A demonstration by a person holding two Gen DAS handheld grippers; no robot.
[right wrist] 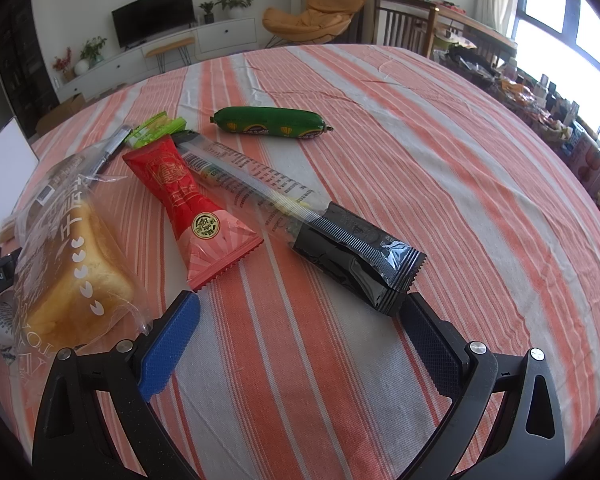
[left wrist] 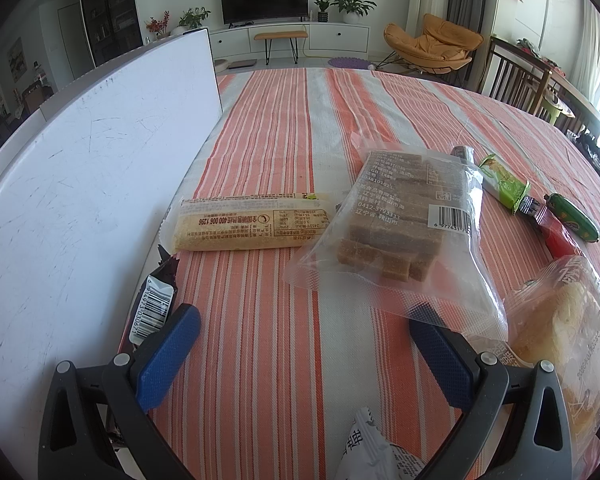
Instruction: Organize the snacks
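Though blurry, black pkt touching right fingertip.

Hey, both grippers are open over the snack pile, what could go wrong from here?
The right gripper has the long black-ended packet against one finger, so closing might catch only its crimped end. The bagged bread is soft and could get squashed. The left gripper sits partly under the clear bag of brown cakes, which might snag.

Between the left claw's spread fingers lies bare striped cloth; a clear bag of brown cakes overlaps its right fingertip, and a white box walls off its left. Ahead of the right claw, a long black-ended packet and a red packet lie across the way; right of them the cloth is free.
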